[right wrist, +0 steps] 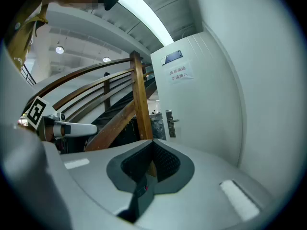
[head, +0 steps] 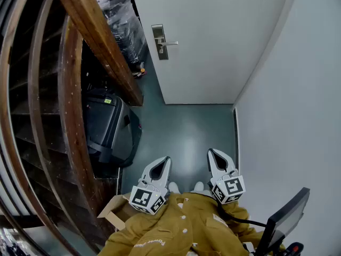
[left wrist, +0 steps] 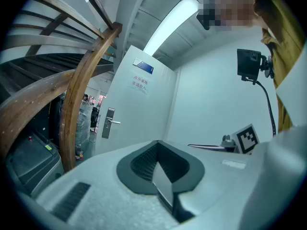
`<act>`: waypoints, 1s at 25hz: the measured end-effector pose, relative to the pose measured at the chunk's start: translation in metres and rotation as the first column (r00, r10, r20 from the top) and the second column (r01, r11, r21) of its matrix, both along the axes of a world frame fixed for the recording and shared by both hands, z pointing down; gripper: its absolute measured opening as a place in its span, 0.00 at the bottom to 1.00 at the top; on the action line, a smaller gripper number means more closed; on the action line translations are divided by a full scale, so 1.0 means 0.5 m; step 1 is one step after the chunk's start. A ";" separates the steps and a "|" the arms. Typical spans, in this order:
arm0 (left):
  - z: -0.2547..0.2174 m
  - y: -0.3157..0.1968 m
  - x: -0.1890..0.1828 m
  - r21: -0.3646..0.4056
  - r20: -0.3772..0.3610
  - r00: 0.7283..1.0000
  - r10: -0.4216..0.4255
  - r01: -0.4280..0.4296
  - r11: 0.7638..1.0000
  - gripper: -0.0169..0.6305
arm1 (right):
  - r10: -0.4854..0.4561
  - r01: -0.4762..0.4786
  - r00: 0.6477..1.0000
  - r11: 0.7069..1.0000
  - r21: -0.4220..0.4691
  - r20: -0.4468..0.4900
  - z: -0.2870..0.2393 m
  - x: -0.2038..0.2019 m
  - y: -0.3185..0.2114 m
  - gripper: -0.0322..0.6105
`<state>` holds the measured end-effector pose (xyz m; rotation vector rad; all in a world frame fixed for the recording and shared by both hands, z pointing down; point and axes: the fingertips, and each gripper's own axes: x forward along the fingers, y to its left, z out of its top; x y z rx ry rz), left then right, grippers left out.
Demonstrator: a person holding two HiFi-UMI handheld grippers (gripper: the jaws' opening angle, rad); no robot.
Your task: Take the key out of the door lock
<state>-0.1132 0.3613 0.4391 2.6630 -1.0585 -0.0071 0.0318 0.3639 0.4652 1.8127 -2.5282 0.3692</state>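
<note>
While both claws sit pressed together and empty, I'm well apart from the smooth white door (head: 213,36), with the left gripper (head: 167,159) and right gripper (head: 211,153) low over the grey floor (head: 181,132). The lock plate (head: 159,42), a slim brushed-metal rectangle with a thin lever (head: 170,44), sits at the door's left edge. The key is too small to make out. I reckon arriving with unspread jaws would knock the lever, and the slanted, worn wooden stair beam (head: 101,41) crowds that side.

Narrow hallway: grey-blue floor (head: 181,127), white wall (head: 298,89) on right, wooden stair railing (head: 101,41) on left, black container (head: 109,127) beneath it, ceiling strip light (left wrist: 168,25) lit.
</note>
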 end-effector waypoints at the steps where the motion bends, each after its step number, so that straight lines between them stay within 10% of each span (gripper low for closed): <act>1: 0.000 -0.001 -0.001 0.003 0.001 1.000 0.001 -0.001 1.000 0.02 | 0.002 -0.002 1.000 1.000 0.000 0.002 0.001 -0.001 0.000 0.06; 25: 0.010 0.015 0.071 -0.017 0.002 0.999 -0.034 0.034 0.999 0.02 | -0.028 0.028 1.000 1.000 -0.012 0.001 0.014 0.096 0.022 0.06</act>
